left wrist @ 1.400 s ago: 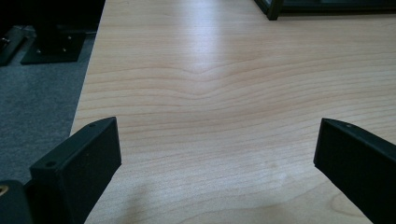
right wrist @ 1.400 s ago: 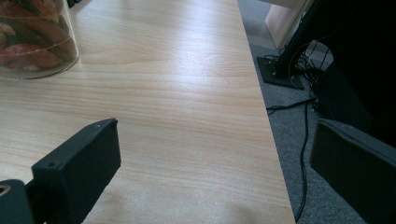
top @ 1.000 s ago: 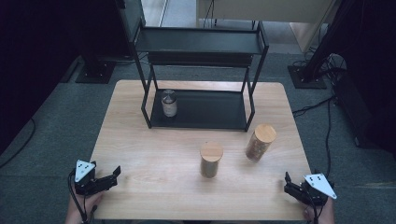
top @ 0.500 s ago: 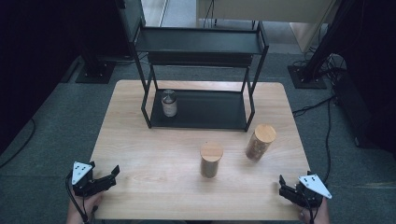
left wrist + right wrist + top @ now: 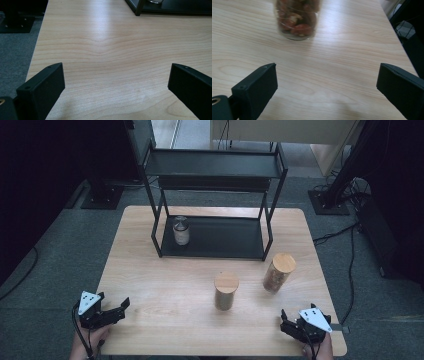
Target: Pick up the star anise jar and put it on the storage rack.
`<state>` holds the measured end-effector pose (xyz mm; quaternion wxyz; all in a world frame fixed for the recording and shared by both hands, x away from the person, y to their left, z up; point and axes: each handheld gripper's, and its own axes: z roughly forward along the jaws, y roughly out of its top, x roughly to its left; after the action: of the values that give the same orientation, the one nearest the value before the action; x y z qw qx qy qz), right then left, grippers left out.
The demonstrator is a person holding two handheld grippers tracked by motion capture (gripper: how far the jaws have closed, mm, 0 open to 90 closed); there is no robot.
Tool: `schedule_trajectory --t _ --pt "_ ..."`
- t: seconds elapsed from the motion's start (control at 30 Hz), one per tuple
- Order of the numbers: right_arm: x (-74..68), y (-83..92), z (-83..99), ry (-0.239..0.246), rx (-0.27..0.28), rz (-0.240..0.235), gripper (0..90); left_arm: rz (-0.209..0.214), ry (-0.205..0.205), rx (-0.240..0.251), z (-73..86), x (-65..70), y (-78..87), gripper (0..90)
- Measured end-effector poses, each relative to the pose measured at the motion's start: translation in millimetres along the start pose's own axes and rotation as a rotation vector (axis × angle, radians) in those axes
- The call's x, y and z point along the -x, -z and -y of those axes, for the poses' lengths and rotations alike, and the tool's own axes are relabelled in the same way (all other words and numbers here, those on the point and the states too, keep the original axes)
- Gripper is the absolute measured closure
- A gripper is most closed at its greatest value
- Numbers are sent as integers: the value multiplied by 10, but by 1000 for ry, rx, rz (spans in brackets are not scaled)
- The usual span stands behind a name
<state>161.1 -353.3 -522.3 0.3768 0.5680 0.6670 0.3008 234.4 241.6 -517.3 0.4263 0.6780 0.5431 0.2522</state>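
Two glass jars with wooden lids stand on the wooden table (image 5: pixel 165 285): a shorter one (image 5: pixel 226 291) at the middle and a taller one (image 5: pixel 278 272) to its right. A small metal-lidded jar (image 5: pixel 181 230) sits on the lower shelf of the black rack (image 5: pixel 215 170). My left gripper (image 5: pixel 120 307) rests open at the front left corner, with bare wood between its jaws (image 5: pixel 116 80). My right gripper (image 5: pixel 285 321) is open near the front right edge. In its own view (image 5: pixel 327 82) a jar of brownish pieces (image 5: pixel 297 20) stands ahead, left of centre, apart from the jaws.
The rack takes up the far middle of the table, and its front left leg (image 5: pixel 138 8) shows in the left gripper view. Dark carpet (image 5: pixel 60 245) surrounds the table, with cables and stand bases (image 5: pixel 327 202) at the right. The table's right edge (image 5: pixel 397 40) is close by.
My right gripper has slid left along the front edge of the table. The left gripper and all the jars have stayed where they were.
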Motion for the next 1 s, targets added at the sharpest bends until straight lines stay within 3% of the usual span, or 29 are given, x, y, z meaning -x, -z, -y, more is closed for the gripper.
schedule_trajectory --t 0.43,1.0 --pt "-341 -12 -76 21 9 -56 33 1 2 0 0 -2 -1 10" --pt "-626 -29 -144 37 13 -102 32 5 -4 -2 -1 -1 -2 10"
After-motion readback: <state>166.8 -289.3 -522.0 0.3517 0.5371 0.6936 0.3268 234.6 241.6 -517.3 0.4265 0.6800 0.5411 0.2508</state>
